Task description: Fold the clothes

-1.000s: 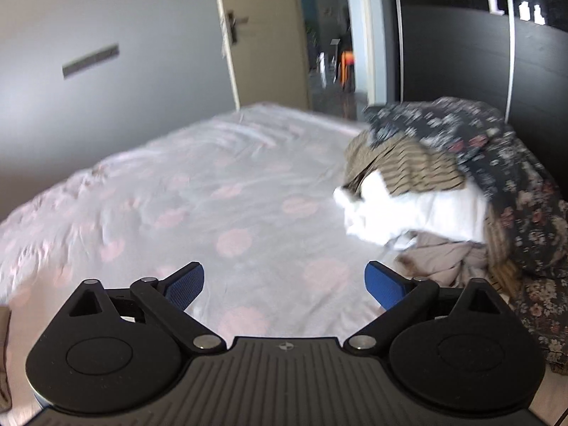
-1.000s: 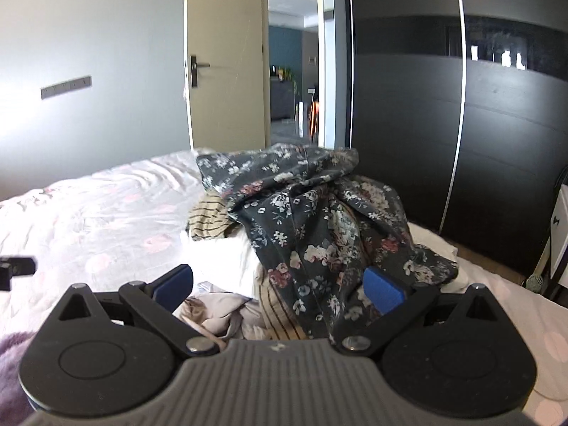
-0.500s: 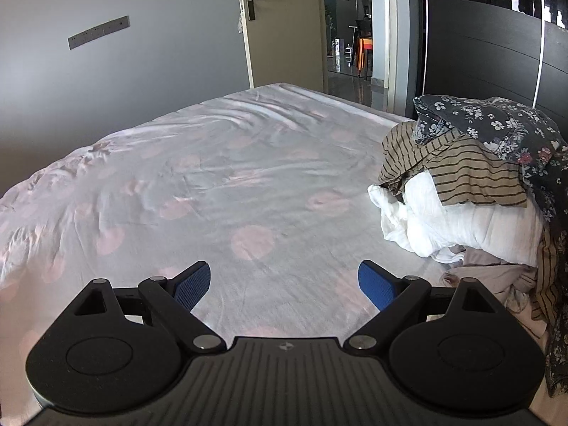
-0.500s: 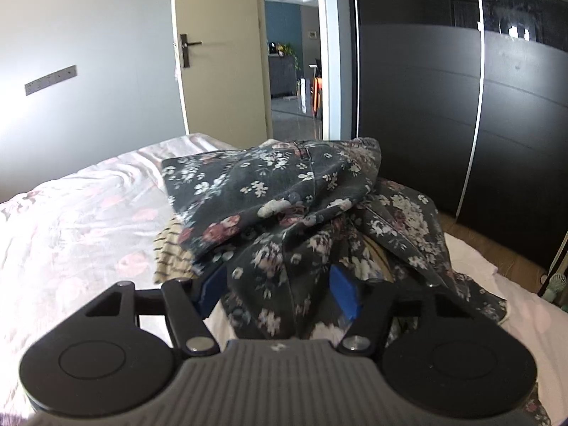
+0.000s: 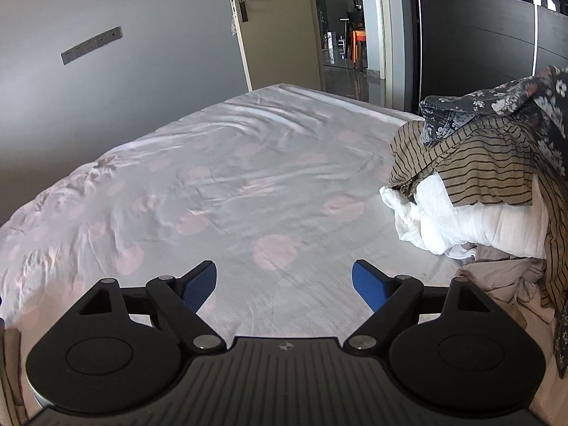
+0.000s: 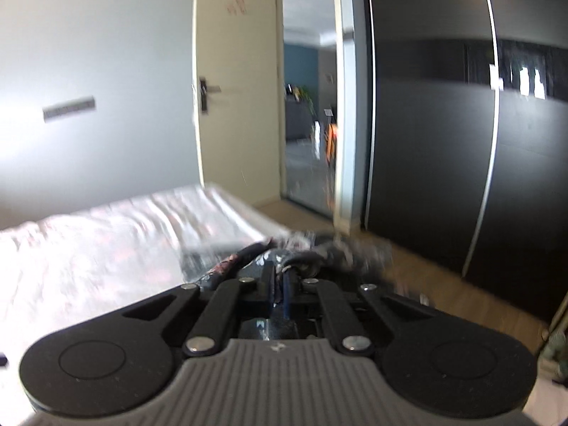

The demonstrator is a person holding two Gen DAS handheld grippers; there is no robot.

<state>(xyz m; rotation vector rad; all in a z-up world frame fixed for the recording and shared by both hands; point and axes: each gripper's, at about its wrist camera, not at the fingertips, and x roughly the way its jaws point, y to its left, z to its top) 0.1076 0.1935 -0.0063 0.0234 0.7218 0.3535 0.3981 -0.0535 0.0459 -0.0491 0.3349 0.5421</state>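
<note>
R gripper (image 6: 280,293) clamps 1 floral garment (image 6: 248,261); L gripper (image 5: 284,278) wide, empty.

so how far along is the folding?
Barely started. Done: nothing folded is visible on the bed. In hand: the right gripper is shut on the floral garment, pulled off the pile; the left gripper is open over bare sheet. Left: spreading and folding that piece, then the striped, white and beige items in the pile.
</note>
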